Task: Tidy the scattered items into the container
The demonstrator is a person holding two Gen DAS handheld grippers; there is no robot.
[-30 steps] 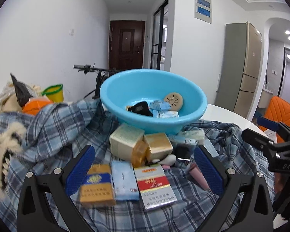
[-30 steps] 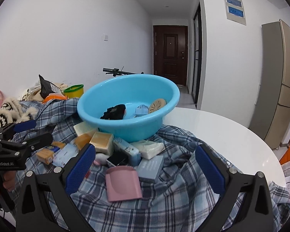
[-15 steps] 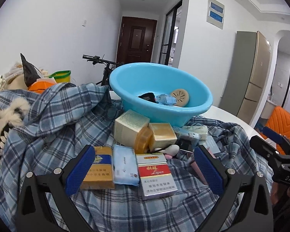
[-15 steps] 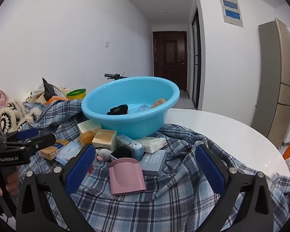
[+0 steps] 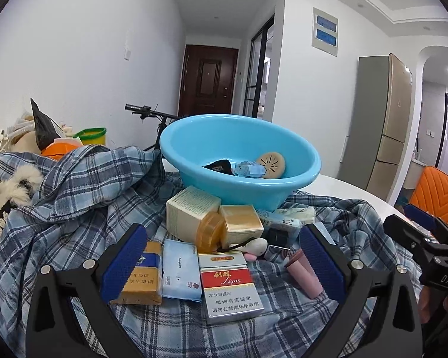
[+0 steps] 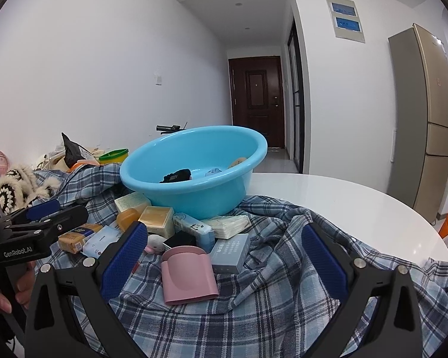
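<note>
A light blue basin [image 5: 239, 161] [image 6: 194, 173] stands on a plaid cloth and holds a black item, a blue packet and a round tan disc [image 5: 270, 165]. Scattered in front of it lie a red-and-white cigarette pack [image 5: 230, 288], a yellow-blue pack [image 5: 140, 277], a pale blue tissue packet [image 5: 180, 268], cream boxes [image 5: 191, 211], an amber jar [image 5: 209, 234] and a pink case [image 6: 188, 274]. My left gripper [image 5: 221, 264] is open low over the packs. My right gripper [image 6: 224, 261] is open around the pink case and a grey-blue box [image 6: 230, 252].
The plaid cloth [image 6: 268, 304] covers part of a round white table [image 6: 343, 205]. Furry slippers [image 6: 18, 185], a green-yellow cup [image 5: 92, 135] and bags pile at the left. A bicycle handlebar, a dark door and a tall fridge [image 5: 379, 122] stand behind. An orange chair [image 5: 436, 194] is at right.
Both grippers have dropped lower and closer to the cloth, so the basin sits higher in view and less of its inside shows. No item has moved.
</note>
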